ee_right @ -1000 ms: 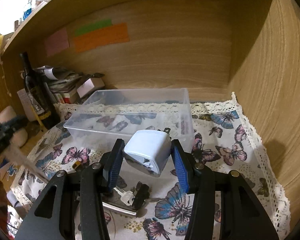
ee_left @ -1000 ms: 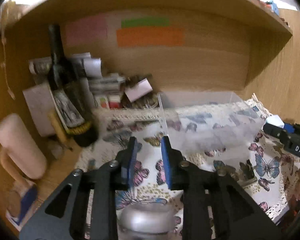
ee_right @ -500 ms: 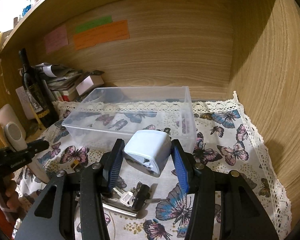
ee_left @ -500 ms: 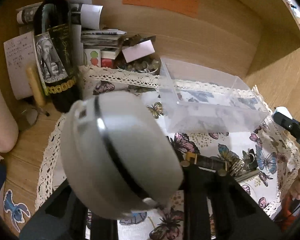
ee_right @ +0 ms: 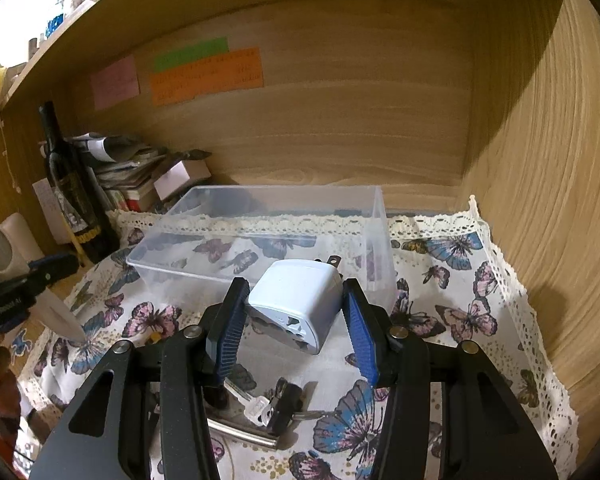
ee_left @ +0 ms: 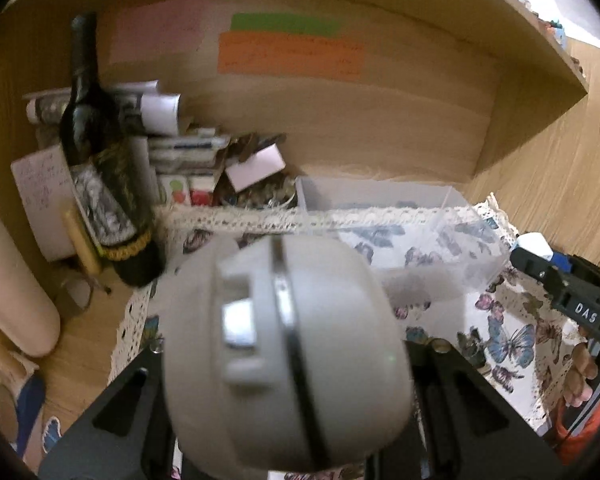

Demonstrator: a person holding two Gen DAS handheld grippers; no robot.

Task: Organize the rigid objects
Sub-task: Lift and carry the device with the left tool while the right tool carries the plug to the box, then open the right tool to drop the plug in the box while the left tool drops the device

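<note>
Since a second ago the left tool [ee_left: 284, 432] has picked up a round grey gadget [ee_left: 286, 354], which now fills the lower middle of the left wrist view and hides the tool's fingertips; before, its jaws stood apart over the butterfly-print cloth [ee_left: 512, 340]. The jaws are clamped on the gadget. The right tool [ee_right: 296, 328] has not shifted: its blue pads [ee_right: 358, 332] grip a pale blue plug adapter [ee_right: 296, 304] just in front of the clear plastic box [ee_right: 260, 232] on the tabletop.

Only the right wrist view shows the keys [ee_right: 266, 408] lying on the cloth below the adapter, and the left tool seen from the side at far left. Only the left wrist view shows the wine bottle [ee_left: 104, 168] close up, with stacked papers [ee_left: 188, 148] behind it.
</note>
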